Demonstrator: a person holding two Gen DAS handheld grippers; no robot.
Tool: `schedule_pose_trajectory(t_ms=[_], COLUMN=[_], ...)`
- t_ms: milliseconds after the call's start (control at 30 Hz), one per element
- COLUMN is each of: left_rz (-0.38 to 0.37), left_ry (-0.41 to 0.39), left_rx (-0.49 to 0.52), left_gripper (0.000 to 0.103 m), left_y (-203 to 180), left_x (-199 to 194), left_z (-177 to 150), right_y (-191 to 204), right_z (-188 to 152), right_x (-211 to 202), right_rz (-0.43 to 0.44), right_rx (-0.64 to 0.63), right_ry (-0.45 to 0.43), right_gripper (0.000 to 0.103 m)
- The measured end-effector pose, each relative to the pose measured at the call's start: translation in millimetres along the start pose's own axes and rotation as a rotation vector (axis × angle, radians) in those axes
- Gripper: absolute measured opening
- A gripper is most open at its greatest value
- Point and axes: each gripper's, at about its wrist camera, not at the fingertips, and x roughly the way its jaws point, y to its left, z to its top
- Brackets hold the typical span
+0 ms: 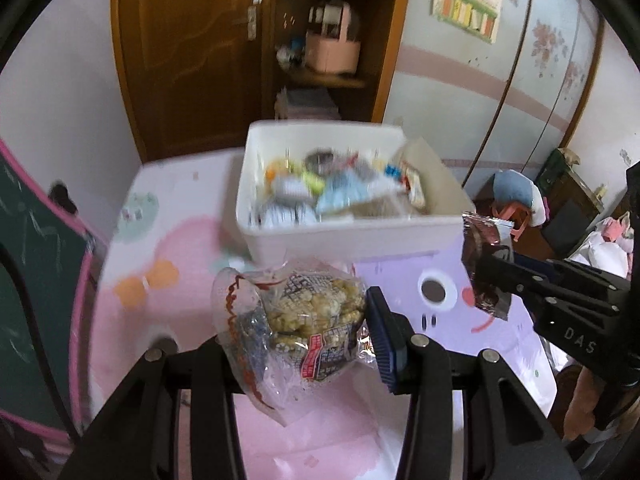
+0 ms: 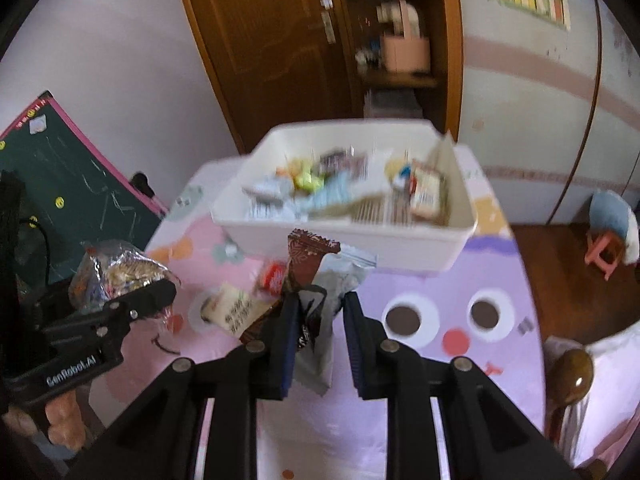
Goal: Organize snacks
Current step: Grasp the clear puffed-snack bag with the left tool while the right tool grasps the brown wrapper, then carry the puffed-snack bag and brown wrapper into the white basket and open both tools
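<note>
We hold two snacks above the worktop: our left claw is clamped on a clear bag of puffed cakes, and our right claw is pinched nearly closed on a brown packet standing upright. The white bin, already part-filled with snacks, lies straight ahead of both claws and lower, a little nearer the right one. More packets lie on the worktop in front of it.

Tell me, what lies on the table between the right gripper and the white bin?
In the right wrist view, loose snack packets lie on the table before the white bin.
</note>
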Motion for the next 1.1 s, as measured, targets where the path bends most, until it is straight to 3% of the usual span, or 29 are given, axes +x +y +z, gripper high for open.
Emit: schedule_pose_trajectory(t_ms=[467, 700, 967, 1100], left_rz=[0.116, 0.180, 0.186, 0.174], left_ry=[-0.132, -0.224, -0.193, -0.152], left_rx=[0.132, 0.139, 0.079, 0.054], left_gripper=[0.043, 0.043, 0.043, 0.043], left_y=[-22, -28, -17, -11], left_x=[-26, -21, 20, 49], left_z=[112, 170, 211, 217], right_y=[0, -12, -24, -32], right_z=[90, 146, 186, 195], right_x=[-44, -50, -38, -13], right_rz=[-0.092, -0.141, -0.161, -0.160], right_rx=[-0.061, -0.045, -0.009, 0.008], right_ry=[-0.184, -0.262, -0.290, -0.254], right_gripper=[0.022, 0.022, 0.022, 0.023])
